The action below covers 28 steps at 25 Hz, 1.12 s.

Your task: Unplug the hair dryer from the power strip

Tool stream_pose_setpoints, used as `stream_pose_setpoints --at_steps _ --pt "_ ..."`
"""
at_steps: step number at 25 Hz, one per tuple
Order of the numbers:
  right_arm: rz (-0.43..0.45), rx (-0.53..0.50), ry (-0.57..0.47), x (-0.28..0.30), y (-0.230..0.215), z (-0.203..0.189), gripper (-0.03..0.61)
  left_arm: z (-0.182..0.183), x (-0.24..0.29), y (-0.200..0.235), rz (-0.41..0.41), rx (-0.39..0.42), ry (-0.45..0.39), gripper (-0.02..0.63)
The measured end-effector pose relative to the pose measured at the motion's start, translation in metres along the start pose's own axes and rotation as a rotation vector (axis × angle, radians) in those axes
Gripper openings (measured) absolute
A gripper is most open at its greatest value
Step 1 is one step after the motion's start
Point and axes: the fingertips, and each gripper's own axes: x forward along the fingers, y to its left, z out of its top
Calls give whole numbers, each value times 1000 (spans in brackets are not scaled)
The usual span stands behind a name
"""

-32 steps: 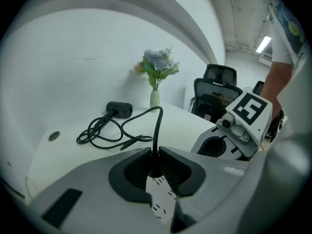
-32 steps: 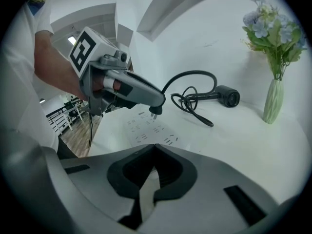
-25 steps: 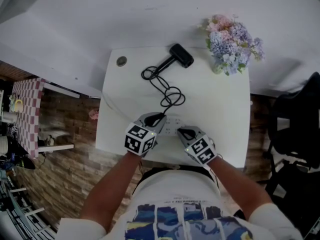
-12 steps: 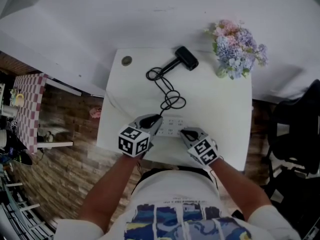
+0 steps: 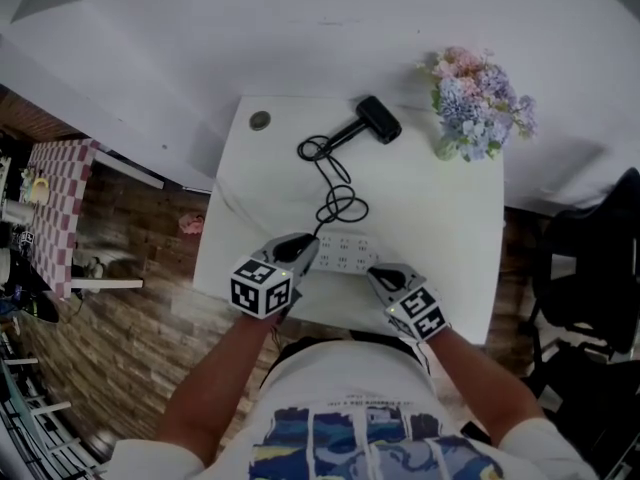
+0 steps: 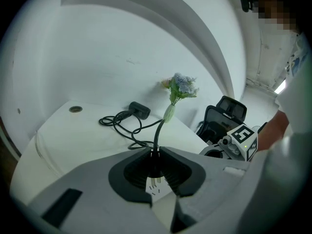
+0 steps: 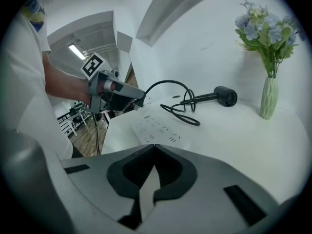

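White tabletop [image 5: 440, 228] set against a white wall, with brick-pattern floor to one side; a white power strip [image 5: 345, 253] lies near its front edge. From the head view, the left gripper [image 5: 298, 247] sits over the strip's left end and the right gripper [image 5: 378, 274] at its right end, but what either one holds is hidden beneath them.

Only the left gripper view shows that. Its jaws are clenched on the black plug [image 6: 155, 165], whose pins hang bare below the pads, over the strip's slots. The cord [image 5: 337, 183] rises from the plug and loops away behind the strip to the black hair dryer [image 5: 378, 119], which lies well beyond the strip near the wall.

In the right gripper view its jaw tips meet with nothing between them. No view shows whether they press on the strip.

A vase of flowers [image 5: 478, 103] stands far beyond the strip's right end, and a small round disc [image 5: 260, 120] far beyond its left.
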Motion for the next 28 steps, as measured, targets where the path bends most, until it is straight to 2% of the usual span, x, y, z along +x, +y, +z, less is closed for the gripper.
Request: stream_pose_setpoints --at_steps 7,28 --pt "22 3 -10 -17 16 1 -3 -5 -7 1 9 -35 -15 52" --pt "35 -4 -51 -28 21 16 -3 -6 -8 -4 23 -40 -22 51"
